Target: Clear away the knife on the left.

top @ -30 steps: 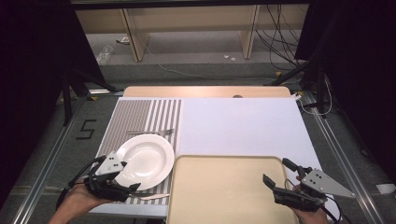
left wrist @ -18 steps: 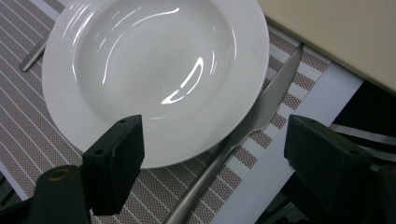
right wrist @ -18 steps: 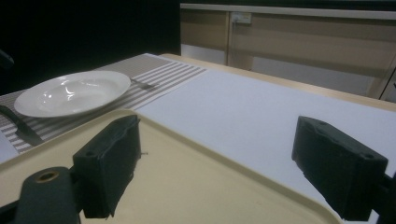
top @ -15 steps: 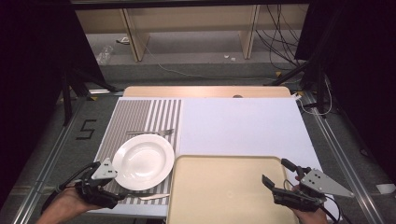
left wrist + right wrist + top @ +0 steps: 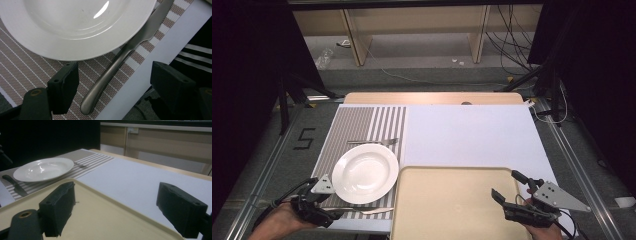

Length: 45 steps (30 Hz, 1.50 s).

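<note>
A white deep plate (image 5: pixel 364 173) rests on a striped placemat (image 5: pixel 362 122) at the left. A fork (image 5: pixel 373 142) lies just beyond it and a table knife (image 5: pixel 362 211) just in front of it. My left gripper (image 5: pixel 330 200) is open at the near left corner of the mat. In the left gripper view its jaws straddle the knife (image 5: pixel 120 60) handle, below the plate (image 5: pixel 75 22) rim. My right gripper (image 5: pixel 510 186) is open and empty over the right end of a beige tray (image 5: pixel 452 210). The right gripper view looks across the tray (image 5: pixel 107 215) to the plate (image 5: pixel 42 168).
A white mat (image 5: pixel 472 137) covers the table beyond the tray and to the right of the placemat. The table's near edge runs right under the knife handle, with the person's striped sleeve (image 5: pixel 195 55) beyond it. Shelving and cables stand behind the table.
My left gripper has drawn back from the plate's near-left rim toward the table's near edge and now sits around the knife handle. The right gripper has barely moved.
</note>
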Tool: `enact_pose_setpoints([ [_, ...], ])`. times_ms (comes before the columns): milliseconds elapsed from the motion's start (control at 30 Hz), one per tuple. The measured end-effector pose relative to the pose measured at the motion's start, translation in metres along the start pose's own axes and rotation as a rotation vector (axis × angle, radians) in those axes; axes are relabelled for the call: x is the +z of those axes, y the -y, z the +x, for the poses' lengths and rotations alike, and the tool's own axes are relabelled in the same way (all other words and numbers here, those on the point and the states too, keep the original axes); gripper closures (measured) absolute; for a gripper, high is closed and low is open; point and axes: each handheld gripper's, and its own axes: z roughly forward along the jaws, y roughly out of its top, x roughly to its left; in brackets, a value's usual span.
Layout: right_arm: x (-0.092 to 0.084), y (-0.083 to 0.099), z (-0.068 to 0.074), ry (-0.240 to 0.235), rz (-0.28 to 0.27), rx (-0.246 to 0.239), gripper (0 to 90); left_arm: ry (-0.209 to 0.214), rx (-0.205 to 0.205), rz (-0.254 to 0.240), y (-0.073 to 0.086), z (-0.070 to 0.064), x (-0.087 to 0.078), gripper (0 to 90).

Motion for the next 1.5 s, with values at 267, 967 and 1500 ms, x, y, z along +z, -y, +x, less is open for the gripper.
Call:
enact_pose_setpoints([
  [267,0.001,0.000,0.000,-0.009,0.005,-0.004,16.3,0.032,-0.004,0.043,0.002,0.001,0.013,25.1],
  [967,0.003,0.001,0.002,-0.031,0.014,-0.013,16.7,0.121,0.006,0.108,-0.002,0.013,0.038,43.2],
  [1500,0.004,0.002,0.003,-0.035,0.030,-0.024,17.6,0.093,0.080,0.173,-0.011,0.007,0.044,53.4],
])
